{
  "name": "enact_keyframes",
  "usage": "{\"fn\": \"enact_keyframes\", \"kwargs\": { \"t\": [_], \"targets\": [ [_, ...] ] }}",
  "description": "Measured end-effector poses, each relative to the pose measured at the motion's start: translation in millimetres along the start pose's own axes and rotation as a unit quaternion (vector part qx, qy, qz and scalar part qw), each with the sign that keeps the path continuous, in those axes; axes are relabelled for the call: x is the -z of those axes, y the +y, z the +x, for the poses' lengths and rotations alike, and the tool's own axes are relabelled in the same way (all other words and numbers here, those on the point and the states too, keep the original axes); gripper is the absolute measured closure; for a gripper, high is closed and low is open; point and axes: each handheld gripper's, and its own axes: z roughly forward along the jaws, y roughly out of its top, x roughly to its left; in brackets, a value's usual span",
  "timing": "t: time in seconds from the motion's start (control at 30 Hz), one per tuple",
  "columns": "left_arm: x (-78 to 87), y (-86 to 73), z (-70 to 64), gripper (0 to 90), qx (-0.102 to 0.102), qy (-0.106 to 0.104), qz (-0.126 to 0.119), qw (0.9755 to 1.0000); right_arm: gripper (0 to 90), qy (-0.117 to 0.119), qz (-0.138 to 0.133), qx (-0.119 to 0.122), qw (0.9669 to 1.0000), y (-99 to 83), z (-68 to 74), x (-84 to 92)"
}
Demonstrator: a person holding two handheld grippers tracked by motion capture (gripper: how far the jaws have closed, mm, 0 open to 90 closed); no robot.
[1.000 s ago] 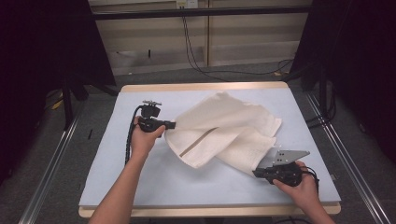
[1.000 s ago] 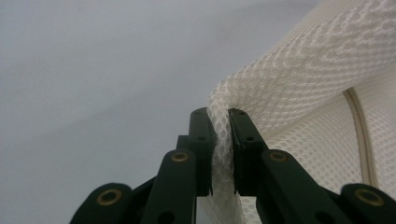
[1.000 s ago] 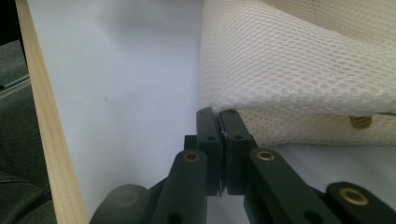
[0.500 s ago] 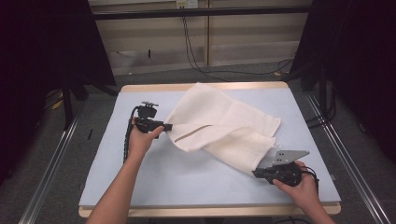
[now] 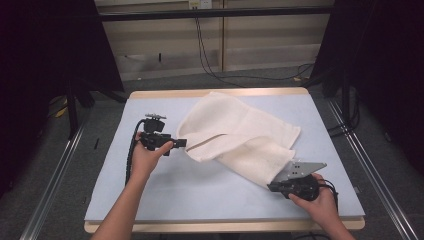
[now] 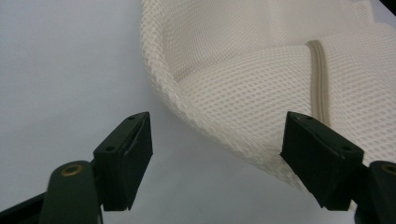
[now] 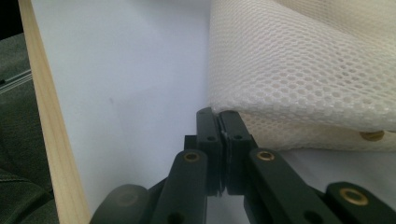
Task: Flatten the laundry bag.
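Note:
A cream mesh bag with a beige zipper band lies folded across the middle of the pale blue table. My left gripper sits at the bag's left edge. Its jaws have just been opening and stand wide apart, with the bag's rounded edge lying between them untouched by the pads. My right gripper is at the bag's near right corner. Its jaws are pressed together on the mesh edge.
A wooden rim borders the table, which ends close in front of both hands. Metal rails run along the floor on both sides, and cables hang by the back wall. Bare blue surface lies left of and in front of the bag.
The left jaws opened and let go of the bag's left edge. The flap they held dropped onto the table, with the bag now spread farther back. The right gripper kept still.

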Motion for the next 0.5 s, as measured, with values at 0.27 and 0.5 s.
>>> {"fn": "enact_keyframes", "kwargs": {
  "t": [0.27,0.5],
  "targets": [
    [1.4,-10.4,-6.4,21.9,0.005,-0.014,0.008,0.9999,87.7,0.003,0.0,0.013,0.9999,9.8,8.9,-12.6],
    [-8.9,-25.9,-13.7,22.3,0.0,-0.016,0.017,0.9997,87.6,0.007,-0.003,0.027,0.9996,19.7,16.2,-25.7]
  ]
}}
